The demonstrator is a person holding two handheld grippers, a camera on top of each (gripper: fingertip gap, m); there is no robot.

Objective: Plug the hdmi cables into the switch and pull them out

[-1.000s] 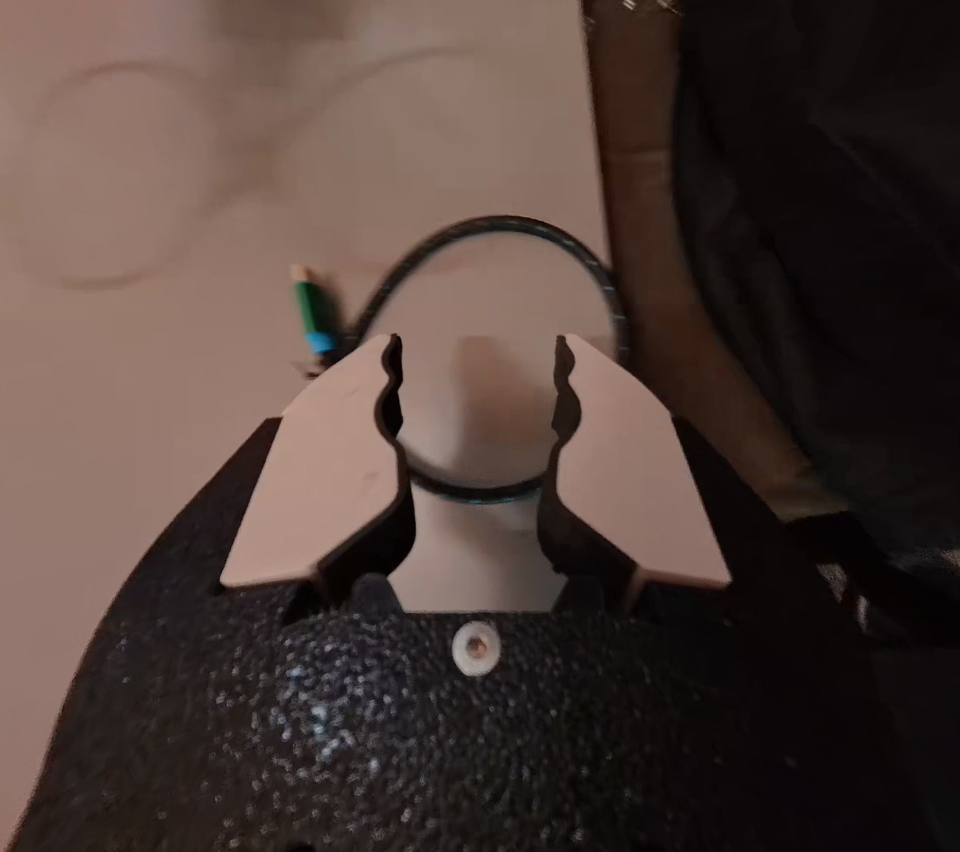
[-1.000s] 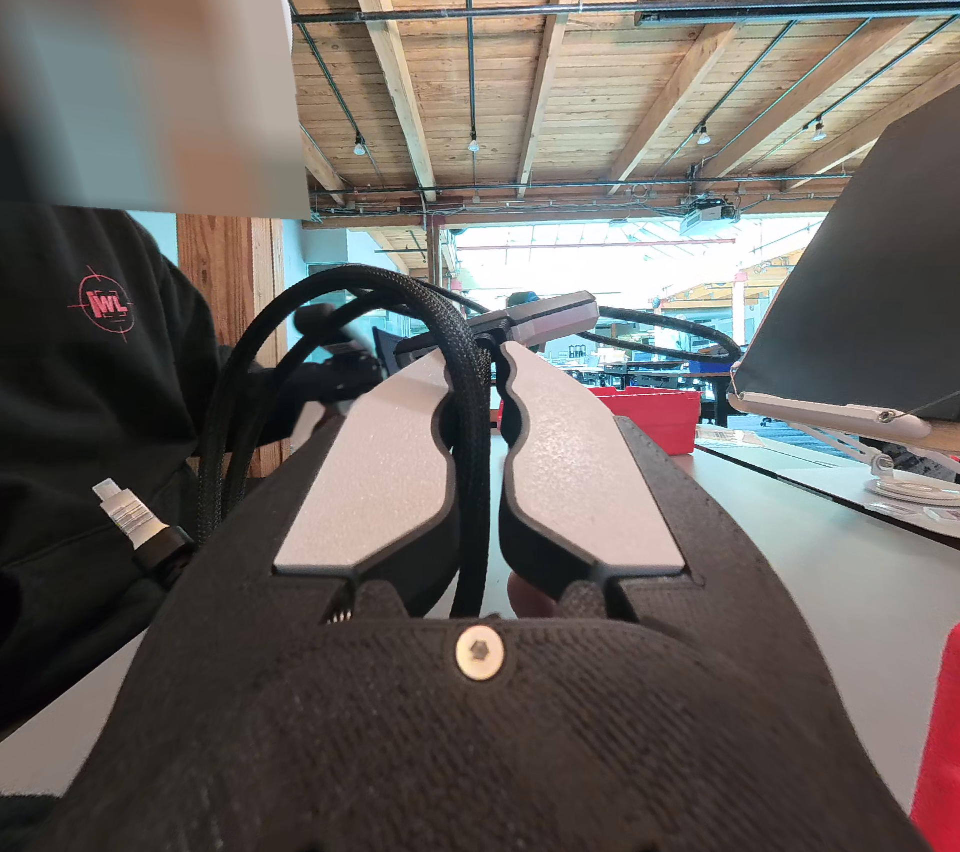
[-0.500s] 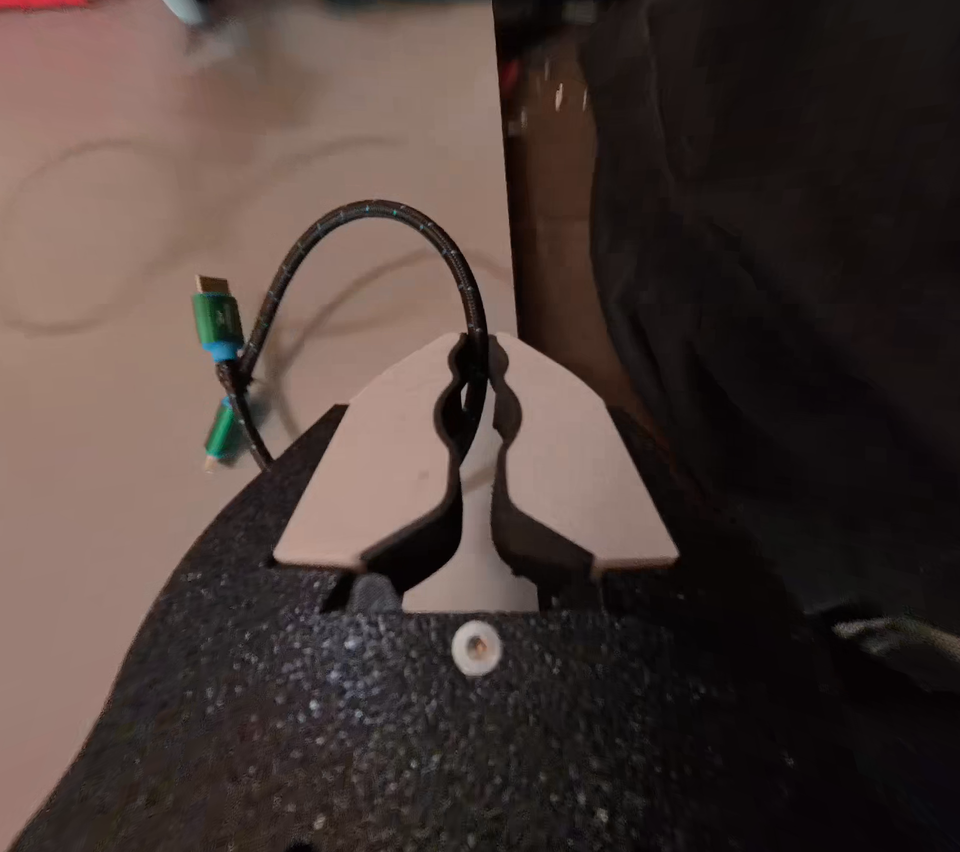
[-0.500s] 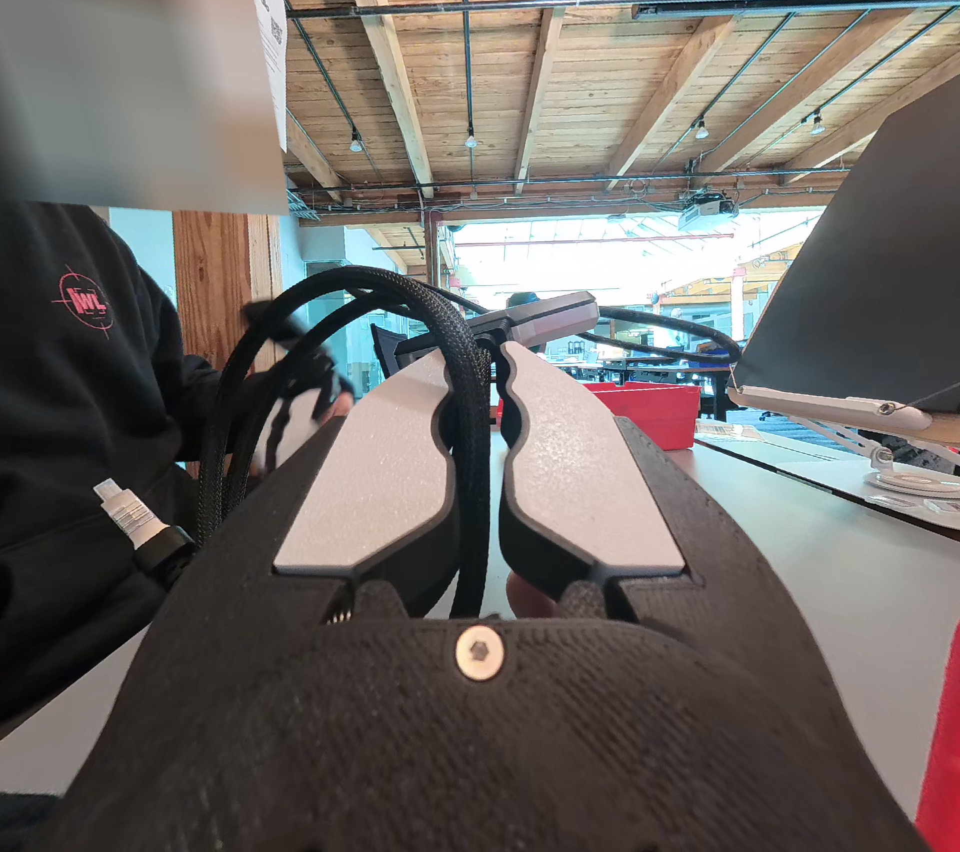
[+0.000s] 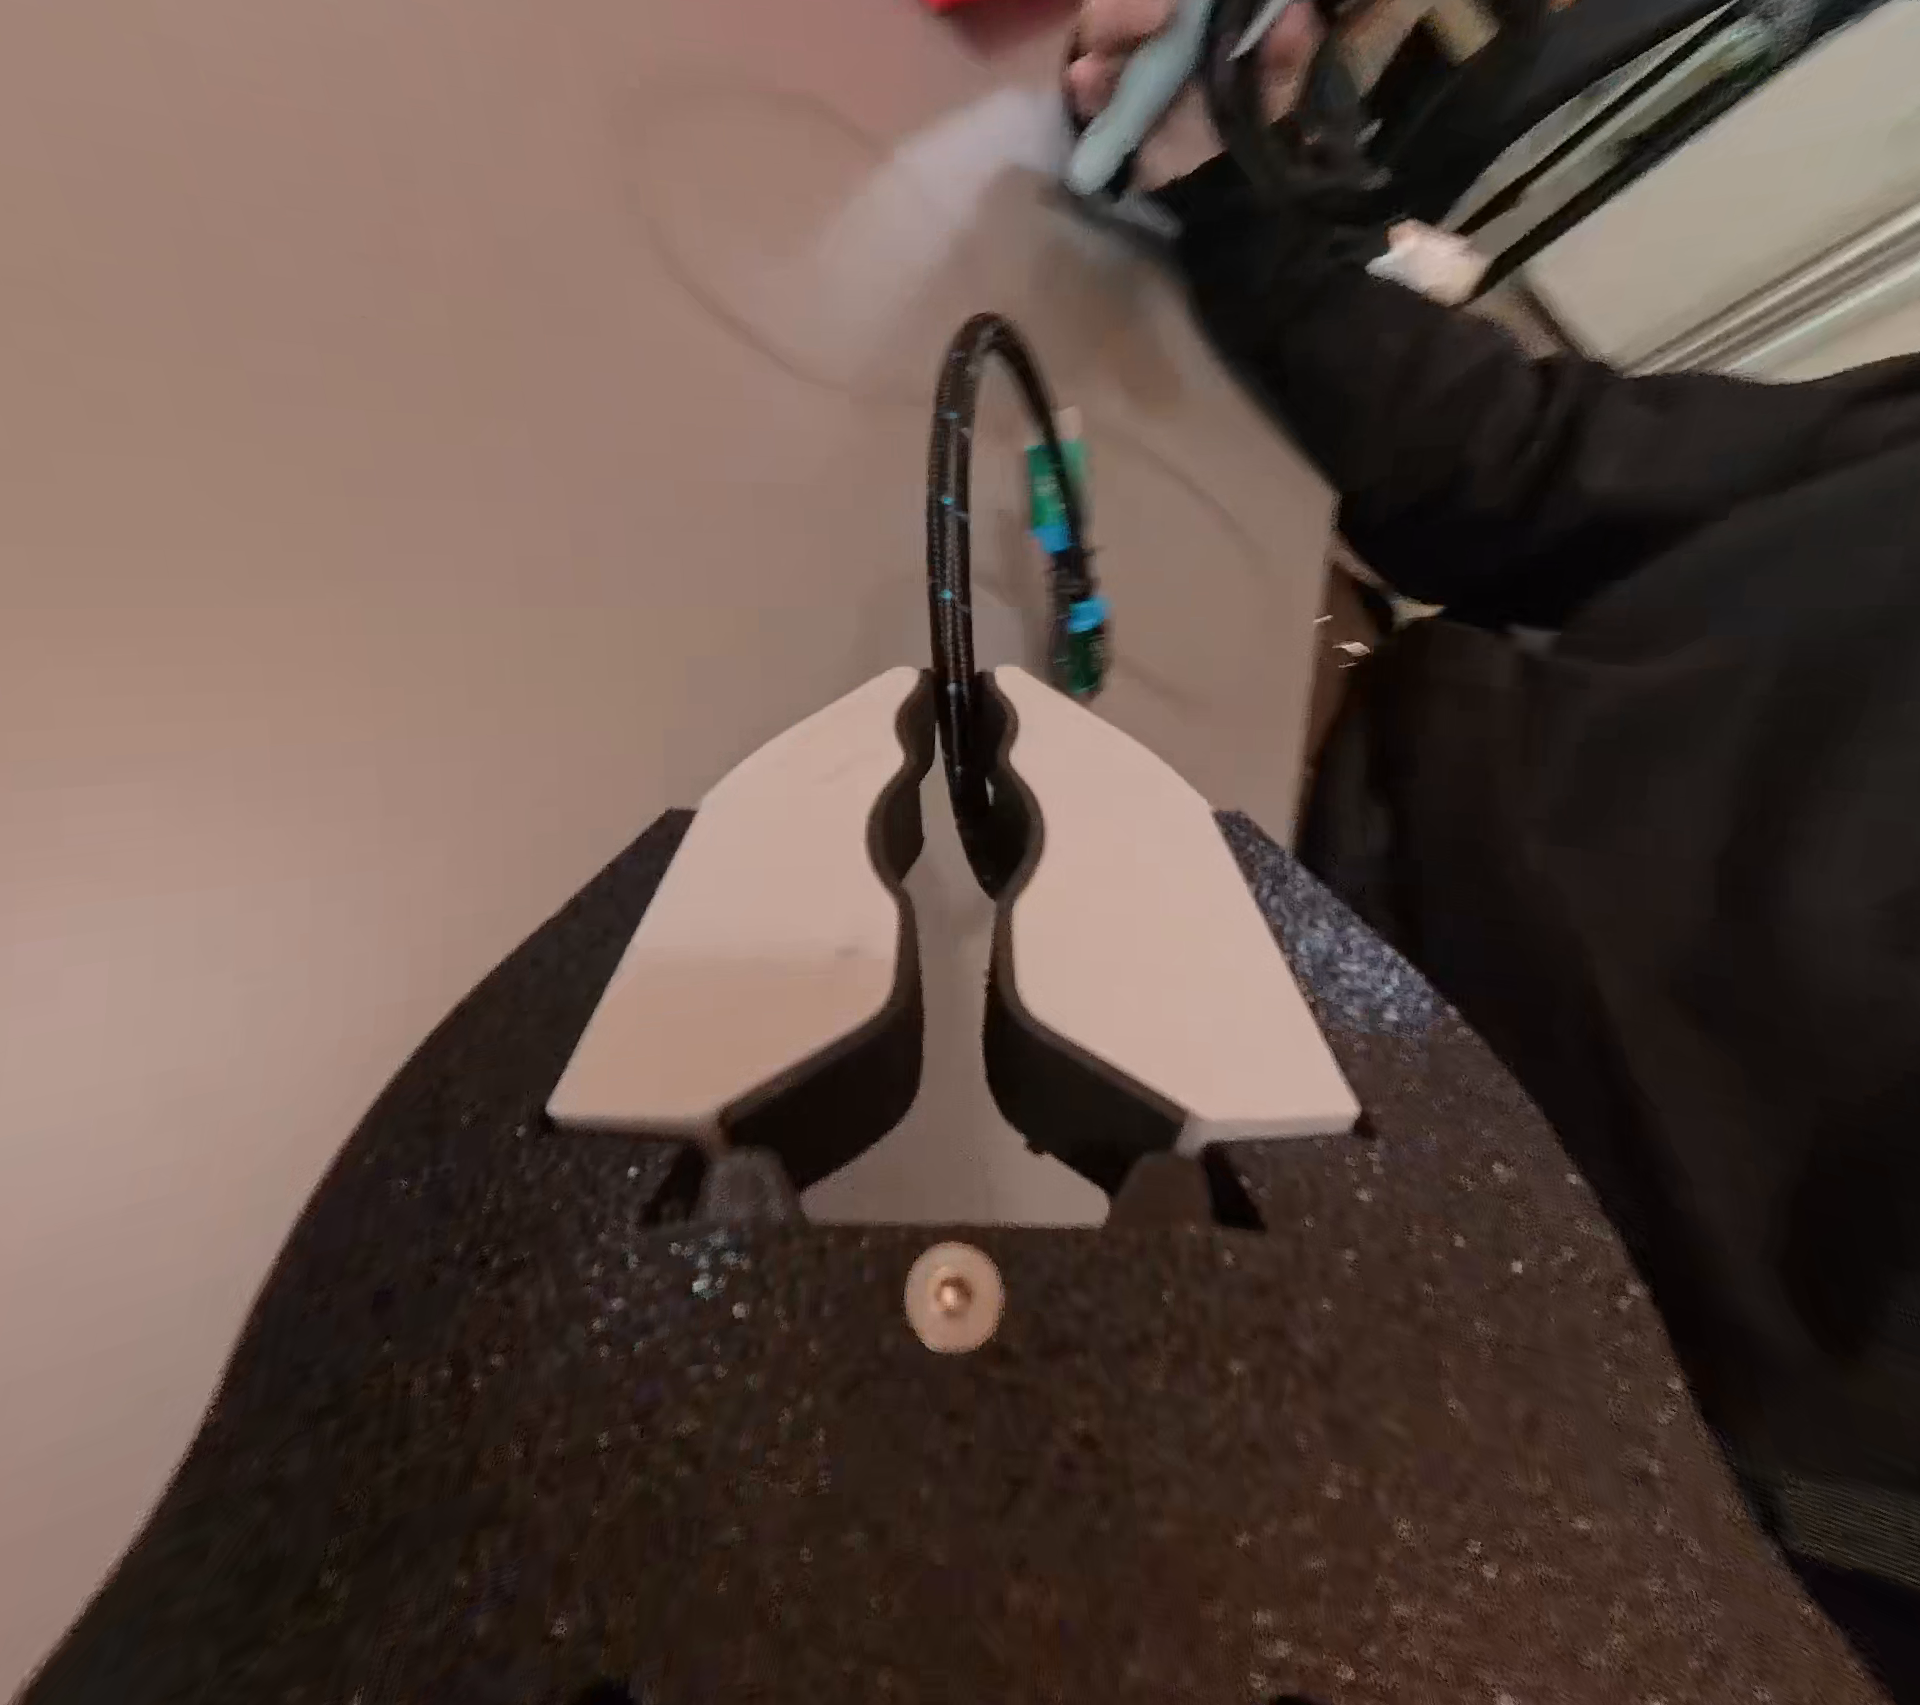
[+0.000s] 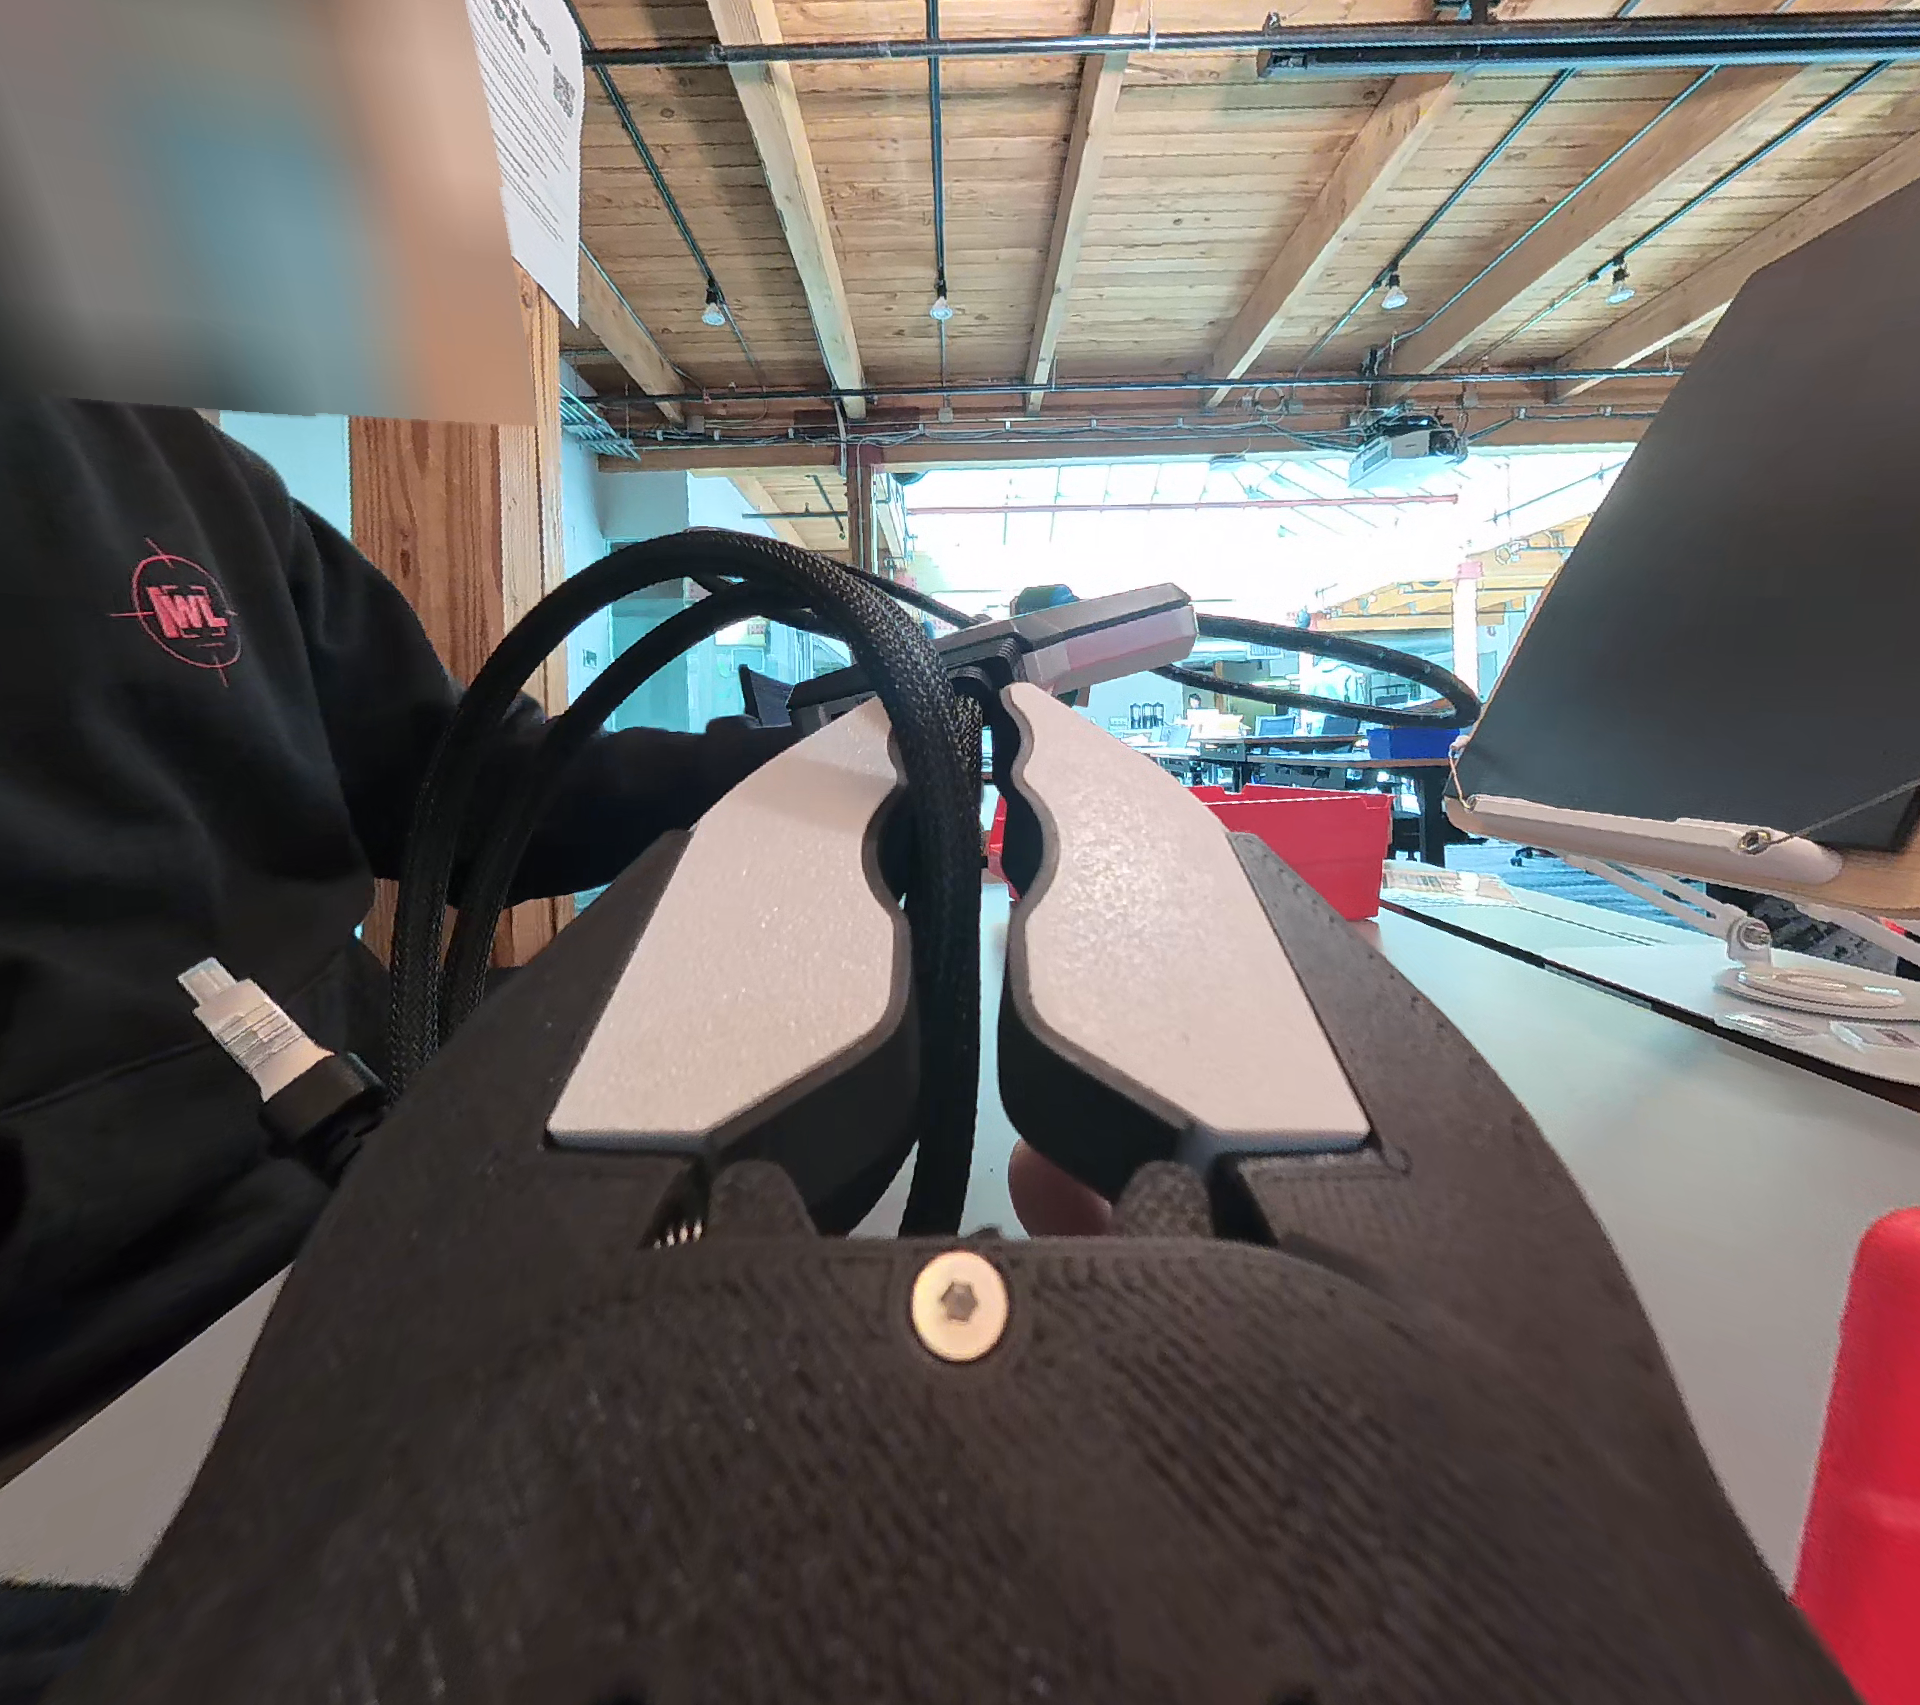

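A: Since a second ago the left gripper has gone from spread over the thin cable to clenched on it, and it has lifted the loop off the table.

B: And the right gripper?

A: Unchanged: clamped on a thick black cable, held up near the switch, which hangs at its tips. That cable seems to run into it; I can't see the port.

B: Where are the thin cable's plugs?

A: Both green plugs dangle right of the loop, clear of the fingers.

B: So what could go wrong?

A: The grip is mid-cable, not on a plug. I judge the plugs will swing and twist, so lining one up with a port is unlikely without regrasping. The smooth braid may also slide through the pinch.

B: And the switch?

A: It hangs by its cables, so pushing a plug in may just shove it away.
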